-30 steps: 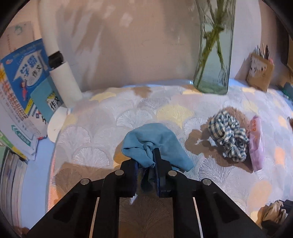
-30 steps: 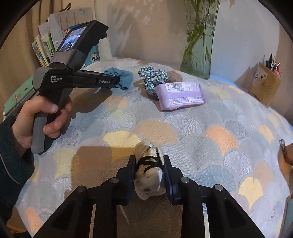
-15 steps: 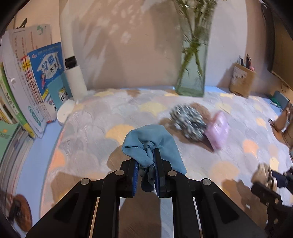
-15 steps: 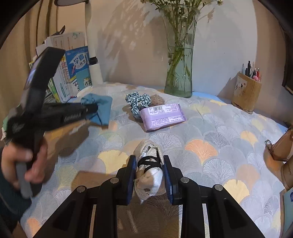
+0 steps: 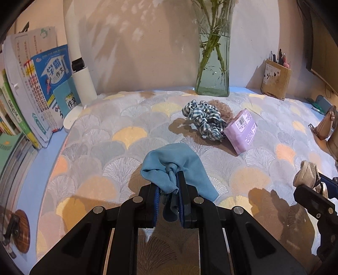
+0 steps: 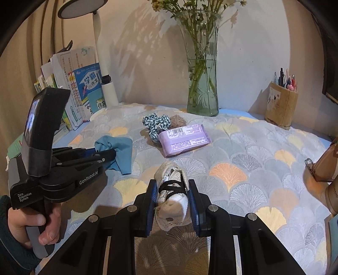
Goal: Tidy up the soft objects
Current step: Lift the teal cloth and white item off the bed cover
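Glass vase (image 6: 201, 84) with flowers, books (image 5: 40, 88), pen holder (image 6: 281, 105) along wall.

Behind the checked scrunchie (image 5: 203, 119) a brown fuzzy thing (image 5: 221, 107) is half hidden, the flowers' (image 5: 213, 12) tops are cut off at twelve o'clock, and a tan bag (image 6: 326, 162) leaves at three o'clock.

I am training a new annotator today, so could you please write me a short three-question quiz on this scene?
1. True or false: the left gripper is shut on the blue cloth.
2. What does the right gripper hold? A) the checked scrunchie B) a cream lace bundle tied with black cord C) the purple packet
3. What stands upright at the wall behind the checked scrunchie?

Key:
1. True.
2. B, the cream lace bundle.
3. The glass vase of flower stems.
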The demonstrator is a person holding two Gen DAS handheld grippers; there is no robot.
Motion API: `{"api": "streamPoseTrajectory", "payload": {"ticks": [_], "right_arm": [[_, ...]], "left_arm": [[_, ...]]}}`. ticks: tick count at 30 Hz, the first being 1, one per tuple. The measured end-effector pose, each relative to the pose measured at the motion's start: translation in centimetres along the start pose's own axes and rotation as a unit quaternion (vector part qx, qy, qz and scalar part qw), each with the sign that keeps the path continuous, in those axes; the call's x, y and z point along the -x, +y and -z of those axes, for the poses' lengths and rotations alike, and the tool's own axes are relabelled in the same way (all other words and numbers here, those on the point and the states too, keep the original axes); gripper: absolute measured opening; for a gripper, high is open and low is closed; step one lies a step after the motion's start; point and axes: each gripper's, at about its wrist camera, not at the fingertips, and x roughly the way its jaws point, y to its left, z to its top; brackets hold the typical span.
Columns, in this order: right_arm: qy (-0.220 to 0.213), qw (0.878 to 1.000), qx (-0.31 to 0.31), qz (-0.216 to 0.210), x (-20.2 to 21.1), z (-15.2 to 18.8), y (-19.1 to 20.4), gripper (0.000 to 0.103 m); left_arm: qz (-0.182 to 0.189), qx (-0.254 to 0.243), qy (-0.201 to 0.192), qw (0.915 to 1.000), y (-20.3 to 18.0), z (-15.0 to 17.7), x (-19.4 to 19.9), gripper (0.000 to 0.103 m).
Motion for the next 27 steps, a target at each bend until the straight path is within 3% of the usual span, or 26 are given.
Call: {"api": "streamPoseTrajectory", "payload": {"ticks": [19,23,27], "right_arm": [[-0.022,1.0,0.003,-0.002,0.9,0.1,-0.3,0.028],[-0.029,0.999,-0.015,-0.005,1.6,0.2,-0.9,0.028],[-0.035,0.997,-0.063,-0.019,3.6,1.1,-2.6,0.028]], "left_arm": [[0.002,-0.007,-0.009,0.9999,-0.1,-0.2,0.5,0.012],[0.034,0.005,-0.019,0.9992,-0.4,-0.4,2.0,0.012],[0.06,-0.014,-0.051,0.9968,-1.9,-1.1,4.9,0.012]]}}
